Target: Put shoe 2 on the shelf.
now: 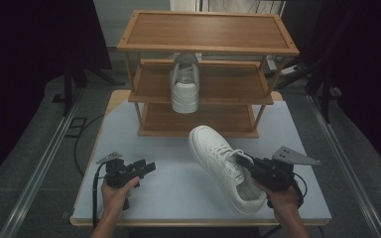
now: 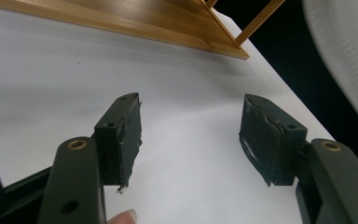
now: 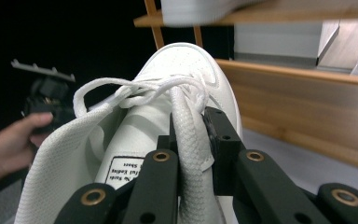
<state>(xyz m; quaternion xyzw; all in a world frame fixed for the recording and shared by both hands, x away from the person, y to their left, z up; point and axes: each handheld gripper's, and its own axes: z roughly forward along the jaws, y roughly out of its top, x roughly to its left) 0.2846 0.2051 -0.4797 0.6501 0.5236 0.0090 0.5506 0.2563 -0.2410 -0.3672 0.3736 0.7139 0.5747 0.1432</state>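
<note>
**Inspector:** Right claw (image 1: 244, 162), status?

**Assistant:** Clenched on the white sneaker (image 1: 222, 166), jaws pinching the padded tongue and the lace beside it, as seen in the right gripper view (image 3: 192, 140). Held near the front right part of the table (image 1: 178, 198), toe pointing toward the wooden rack (image 1: 207, 44). Whether the sole rests on the table or hangs just above it: hard to judge from the high view, possibly lifted clear.

**Inspector:** Left claw (image 1: 146, 167)?

**Assistant:** Released. Jaws standing wide apart over bare white table (image 2: 191, 140), nothing between the pads. Gripped by the left hand (image 1: 116, 191) at the front left of the table, well apart from the sneaker.

**Inspector:** Rack contents?

**Assistant:** Three wooden shelves, standing at the far side of the table. Second white sneaker (image 1: 185, 84) on the middle shelf, heel facing the camera, roughly centred. Top shelf and bottom shelf bare wood.

**Inspector:** Position of held sneaker against rack?

**Assistant:** Toe just in front of the bottom shelf edge, not touching. Heel toward the right hand (image 1: 283, 198).
</note>
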